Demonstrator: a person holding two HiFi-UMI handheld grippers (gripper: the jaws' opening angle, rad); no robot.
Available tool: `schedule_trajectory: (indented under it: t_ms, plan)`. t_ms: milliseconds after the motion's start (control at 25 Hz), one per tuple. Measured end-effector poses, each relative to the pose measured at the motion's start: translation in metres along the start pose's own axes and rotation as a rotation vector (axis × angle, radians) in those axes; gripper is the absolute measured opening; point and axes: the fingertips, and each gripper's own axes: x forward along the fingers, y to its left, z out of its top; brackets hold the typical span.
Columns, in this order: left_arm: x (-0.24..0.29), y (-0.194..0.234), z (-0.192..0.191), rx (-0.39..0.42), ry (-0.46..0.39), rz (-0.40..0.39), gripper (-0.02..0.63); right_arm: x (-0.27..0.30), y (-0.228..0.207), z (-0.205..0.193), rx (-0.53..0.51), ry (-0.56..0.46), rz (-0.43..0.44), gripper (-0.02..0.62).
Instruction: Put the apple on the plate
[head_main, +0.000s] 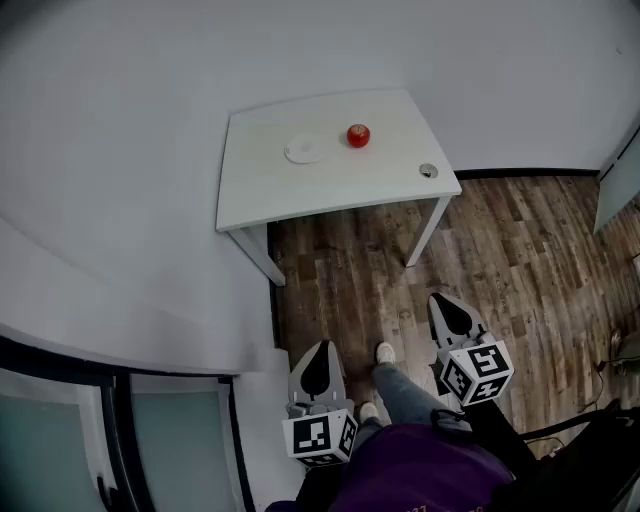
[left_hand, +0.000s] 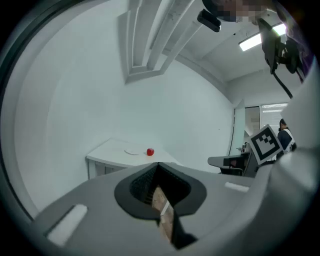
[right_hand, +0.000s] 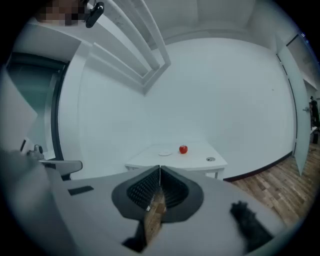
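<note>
apple (head_main: 358, 135) was the goal, yet the job looked to be at its very start: the approach, with nothing picked up. a stretch of wooden floor (head_main: 520, 250) lay between the person's shoe (head_main: 385, 352) and the white surface (head_main: 260, 190), so the fruit sat well apart from both tools. the left gripper (head_main: 320, 352) and the right gripper (head_main: 445, 305) were held low by the body, each with its jaws pressed together on nothing. on the surface the plate (head_main: 305, 149) lay just beside the apple, at its left in the head view, not touching it. the next move, as i judged it, called for walking up, spreading one gripper's jaws and bringing them round the apple. only the head view showed the gap between fruit and plate from above. the right gripper view showed a small round fitting (right_hand: 210, 159) near the surface's corner, which the left gripper view did not, while the left gripper view alone caught the other tool's marker cube (left_hand: 265, 142).
</note>
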Motion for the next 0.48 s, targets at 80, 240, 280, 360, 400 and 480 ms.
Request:
schedule_trajectory:
  t_ms: [80, 240, 280, 360, 400, 480]
  plan:
    - [0.019, 0.002, 0.006, 0.003, -0.003, -0.001, 0.006, 0.016, -0.008, 0.006, 0.0, 0.001, 0.006, 0.012]
    - [0.058, 0.003, 0.021, -0.001, -0.008, 0.002, 0.006, 0.052, -0.027, 0.023, -0.002, 0.002, 0.018, 0.012]
    - [0.068, 0.003, 0.026, -0.004, -0.008, 0.006, 0.006, 0.061, -0.033, 0.028, -0.002, 0.005, 0.022, 0.012]
    - [0.087, 0.003, 0.034, -0.01, -0.01, 0.018, 0.006, 0.078, -0.043, 0.036, -0.003, 0.012, 0.033, 0.012]
    - [0.095, 0.003, 0.037, -0.012, -0.012, 0.023, 0.006, 0.085, -0.048, 0.039, -0.004, 0.015, 0.041, 0.012]
    - [0.111, 0.001, 0.041, -0.013, -0.017, 0.027, 0.006, 0.099, -0.057, 0.045, -0.01, 0.018, 0.052, 0.012]
